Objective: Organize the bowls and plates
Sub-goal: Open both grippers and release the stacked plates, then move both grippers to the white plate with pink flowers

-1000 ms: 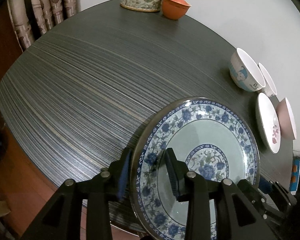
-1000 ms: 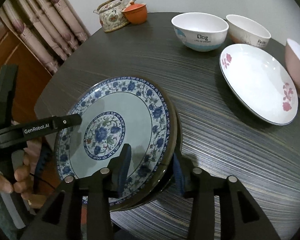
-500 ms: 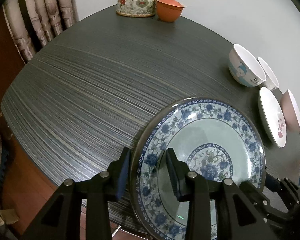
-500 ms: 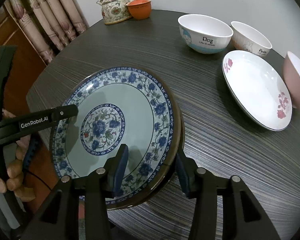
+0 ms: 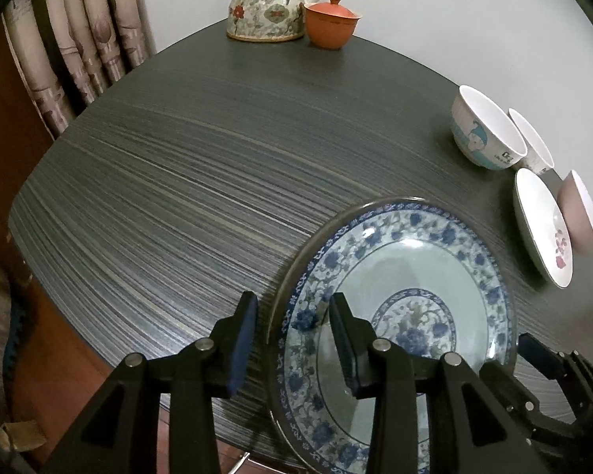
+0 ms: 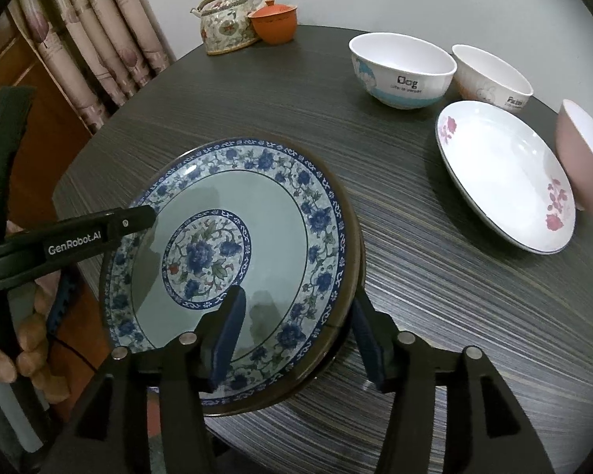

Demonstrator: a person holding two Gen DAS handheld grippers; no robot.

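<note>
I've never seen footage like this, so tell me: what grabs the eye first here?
The big blue-and-white floral plate at the near edge of the dark striped table, its rim straddled by both black grippers, left and right. Beyond sit a white rose-patterned plate and a floral teapot by the wall.

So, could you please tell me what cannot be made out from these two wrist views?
- Blue-and-white plate: near rim cut off by the left wrist view's bottom edge.
- Pink bowl: cut off at the right wrist view's edge.
- Rabbit bowl: mostly hidden behind the Dog bowl, left view.
</note>
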